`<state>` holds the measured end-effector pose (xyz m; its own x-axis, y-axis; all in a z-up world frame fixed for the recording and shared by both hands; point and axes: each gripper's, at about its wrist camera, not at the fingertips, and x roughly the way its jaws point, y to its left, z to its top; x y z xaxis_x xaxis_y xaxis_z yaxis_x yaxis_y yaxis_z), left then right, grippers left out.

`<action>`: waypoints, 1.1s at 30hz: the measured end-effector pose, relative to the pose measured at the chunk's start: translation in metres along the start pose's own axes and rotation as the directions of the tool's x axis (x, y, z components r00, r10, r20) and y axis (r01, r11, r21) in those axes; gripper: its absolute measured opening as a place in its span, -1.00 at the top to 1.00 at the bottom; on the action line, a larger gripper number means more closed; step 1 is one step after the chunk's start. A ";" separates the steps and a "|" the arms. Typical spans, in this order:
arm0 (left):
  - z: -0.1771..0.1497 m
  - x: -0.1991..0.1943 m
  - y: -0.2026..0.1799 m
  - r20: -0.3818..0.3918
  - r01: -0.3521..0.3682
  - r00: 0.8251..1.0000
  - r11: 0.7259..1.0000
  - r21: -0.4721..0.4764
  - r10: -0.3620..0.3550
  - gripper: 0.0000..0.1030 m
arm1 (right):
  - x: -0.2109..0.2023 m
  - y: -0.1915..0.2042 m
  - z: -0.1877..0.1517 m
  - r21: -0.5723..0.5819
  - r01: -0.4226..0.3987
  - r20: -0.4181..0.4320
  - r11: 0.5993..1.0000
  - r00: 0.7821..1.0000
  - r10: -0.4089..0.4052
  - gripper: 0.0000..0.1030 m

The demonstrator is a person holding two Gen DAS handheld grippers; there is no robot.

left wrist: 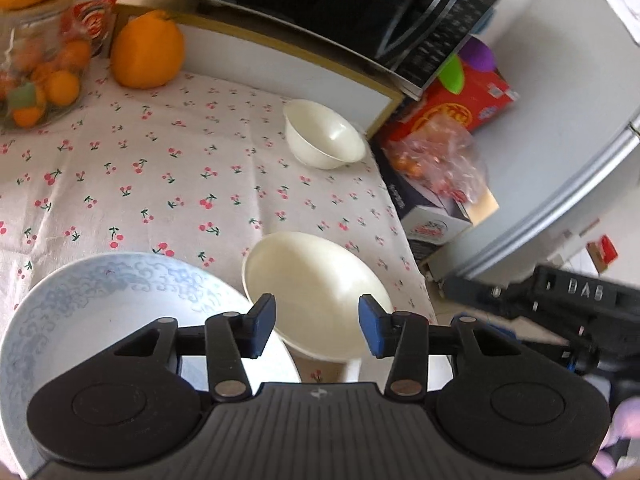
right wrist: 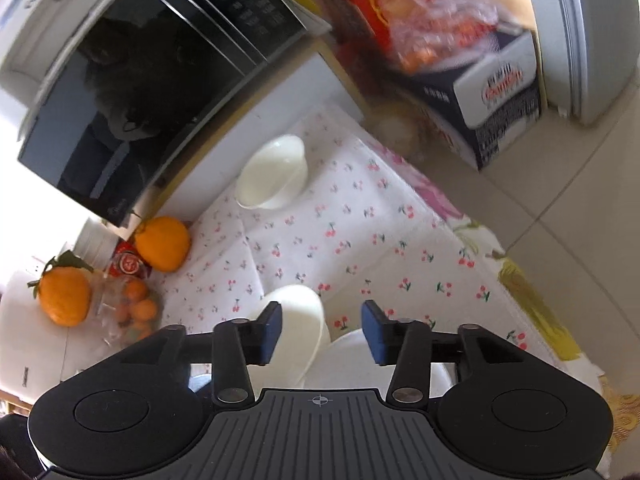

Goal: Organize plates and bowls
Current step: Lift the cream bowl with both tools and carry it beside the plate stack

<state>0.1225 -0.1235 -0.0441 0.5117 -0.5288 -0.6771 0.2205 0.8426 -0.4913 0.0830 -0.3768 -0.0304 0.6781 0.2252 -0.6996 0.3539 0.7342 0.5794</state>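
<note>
I'm running both grippers part open and empty: the left gripper (left wrist: pixel 317 326) is hanging over the near cream bowl (left wrist: pixel 316 288), pads clear of it, and the right gripper (right wrist: pixel 321 332) is bracketing that bowl's rim (right wrist: pixel 298 320) without touching. The bowl is sitting at the table's near edge just beside the blue-patterned plate (left wrist: pixel 100 304); the small white bowl (left wrist: pixel 324 134) is standing well apart, by the microwave (left wrist: pixel 320 4). I'm judging the step as gripping the near bowl: go for the rim wall, one pad inside, one outside. Both bowls are sitting mouth-up; being round, neither has a long axis worth aligning to.
</note>
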 end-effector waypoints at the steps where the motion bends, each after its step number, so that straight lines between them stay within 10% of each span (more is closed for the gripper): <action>1: 0.002 0.002 0.001 0.005 -0.004 1.000 1.000 -0.005 0.004 0.19 | 0.004 0.000 0.000 -0.004 -0.001 -0.003 1.000 1.000 0.001 0.13; 15: 0.015 0.019 0.012 0.009 -0.109 0.994 0.994 0.025 0.109 0.40 | 0.045 0.011 0.000 -0.084 0.018 -0.051 0.996 0.998 -0.023 0.13; 25: 0.013 0.024 0.012 -0.009 -0.135 0.991 0.989 0.066 0.136 0.74 | 0.052 0.010 -0.004 -0.073 0.002 -0.070 0.997 0.997 -0.007 0.66; 33: 0.014 0.018 0.009 0.020 -0.128 0.992 0.989 0.072 0.127 0.76 | 0.043 0.012 0.000 -0.040 -0.029 -0.036 0.999 0.999 0.028 0.70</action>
<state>0.1453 -0.1242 -0.0528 0.5522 -0.4152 -0.7230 0.2121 0.9086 -0.3597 0.1162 -0.3588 -0.0533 0.6637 0.2685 -0.6981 0.3079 0.7525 0.5821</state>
